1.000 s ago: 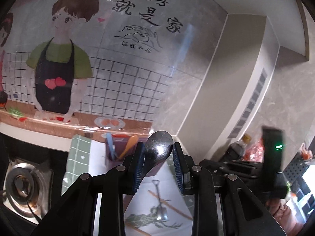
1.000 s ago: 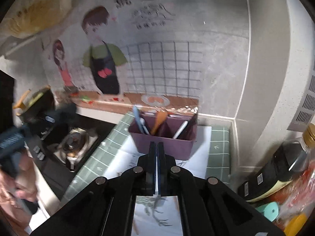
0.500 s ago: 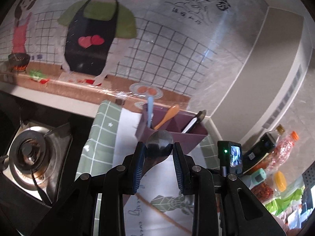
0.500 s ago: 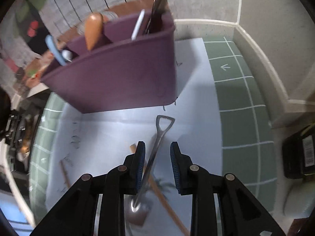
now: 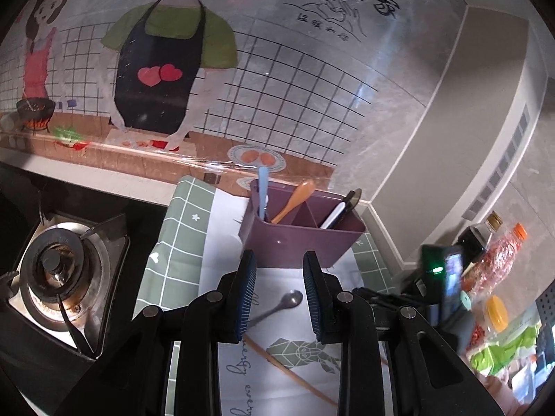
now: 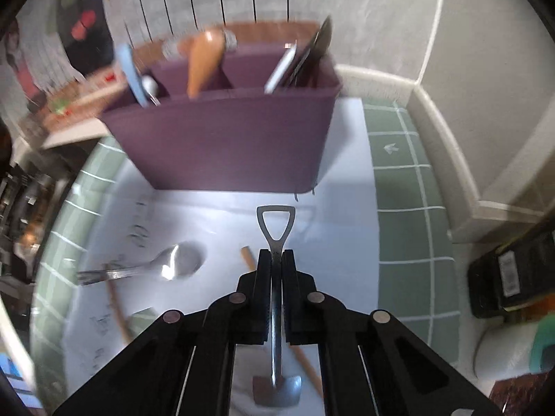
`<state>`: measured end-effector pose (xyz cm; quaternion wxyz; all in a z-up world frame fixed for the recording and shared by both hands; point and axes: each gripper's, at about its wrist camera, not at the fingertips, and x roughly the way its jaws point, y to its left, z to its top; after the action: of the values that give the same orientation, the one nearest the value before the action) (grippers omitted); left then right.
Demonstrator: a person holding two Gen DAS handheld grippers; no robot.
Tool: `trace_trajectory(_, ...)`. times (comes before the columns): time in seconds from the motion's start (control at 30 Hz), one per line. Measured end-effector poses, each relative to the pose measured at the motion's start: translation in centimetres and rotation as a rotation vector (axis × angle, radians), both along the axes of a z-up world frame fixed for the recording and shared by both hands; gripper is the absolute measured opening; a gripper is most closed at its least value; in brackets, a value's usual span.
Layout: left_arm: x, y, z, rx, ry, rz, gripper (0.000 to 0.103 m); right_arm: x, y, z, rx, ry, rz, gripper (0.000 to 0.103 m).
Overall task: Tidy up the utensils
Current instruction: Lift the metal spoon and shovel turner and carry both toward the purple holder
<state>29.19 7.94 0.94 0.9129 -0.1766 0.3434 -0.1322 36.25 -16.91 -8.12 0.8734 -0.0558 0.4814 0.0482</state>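
- Gripping the shovel-shaped spoon [image 6: 275, 277] mid-handle, your right gripper [image 6: 276, 260] is clamped tight; thin, stiff, slick steel, so it may pivot.
- Your left gripper [image 5: 279, 287] hangs with jaws apart, empty.
- Just before the purple caddy [image 5: 305, 239] lies the round spoon [image 5: 277, 306]; take its handle.
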Motion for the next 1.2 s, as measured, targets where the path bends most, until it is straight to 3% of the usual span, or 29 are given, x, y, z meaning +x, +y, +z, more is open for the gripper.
trace_trajectory(0.1,0.5,-0.7,-0.6,0.037,0.015,-0.052,0.029,-1.3,-1.0,2.0,0.067,-0.012,0.01,0.005)
trace_trajectory(0.27,3.4,-4.0,-4.5,0.16,0.113,-0.285,0.029,-2.5,-2.2,3.8,0.157,-0.009,0.021,0.005)
trace_trajectory(0.33,4.5,-5.7,-6.3,0.216,0.154,-0.368,0.03,-2.7,-2.9,4.2,0.184,-0.005,0.016,0.005)
trace_trajectory(0.5,7.2,-10.7,-10.7,0.452,0.232,-0.58,0.03,-2.8,-4.2,4.0,0.214,0.005,0.008,0.005)
trace_trajectory(0.57,8.7,-11.9,-11.8,0.466,0.279,-0.625,0.03,-2.9,-4.3,3.9,0.213,0.004,0.014,0.005)
trace_trajectory(0.8,11.8,-15.5,-14.2,0.558,0.346,-0.685,0.031,-3.3,-4.4,4.0,0.224,-0.001,0.047,0.005)
trace_trajectory(0.9,12.2,-15.8,-14.5,0.556,0.344,-0.671,0.04,-3.2,-4.5,4.0,0.225,0.002,0.052,0.005)
trace_trajectory(1.0,12.6,-15.6,-14.7,0.518,0.342,-0.638,0.039,-3.2,-4.4,4.0,0.228,0.003,0.054,0.005)
trace_trajectory(1.07,12.4,-15.2,-14.8,0.483,0.334,-0.589,0.029,-3.2,-4.2,4.1,0.229,0.004,0.059,0.005)
trace_trajectory(1.2,10.6,-13.8,-14.4,0.392,0.321,-0.498,0.029,-3.3,-3.9,4.4,0.23,0.0,0.062,0.005)
